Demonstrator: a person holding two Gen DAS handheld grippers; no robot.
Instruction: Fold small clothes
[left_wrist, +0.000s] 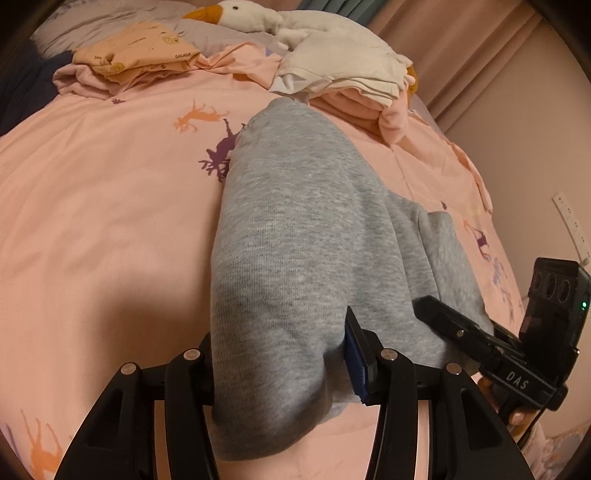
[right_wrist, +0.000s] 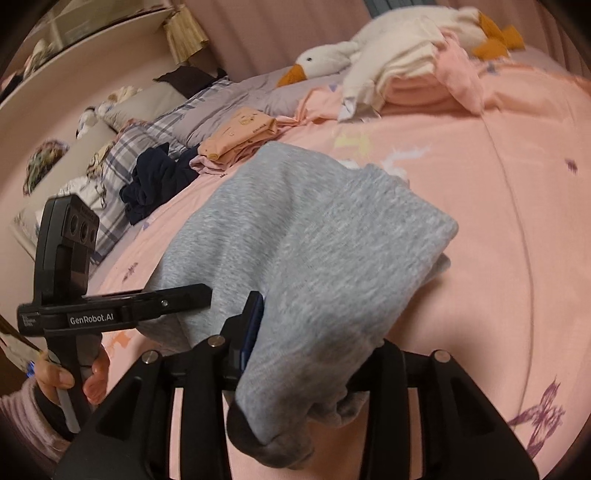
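Observation:
A small grey knit garment lies stretched along the pink bedspread, its near end lifted. My left gripper is shut on the garment's near edge, with grey cloth bunched between the fingers. My right gripper is shut on the same garment at its other near corner, and the cloth drapes over its fingers. The right gripper also shows in the left wrist view, at the garment's right side. The left gripper shows in the right wrist view, at the garment's left side.
A folded orange garment on pink cloth lies at the far left. A white goose plush and a pile of white and pink clothes sit at the far side. A dark navy garment and plaid pillows lie by the headboard.

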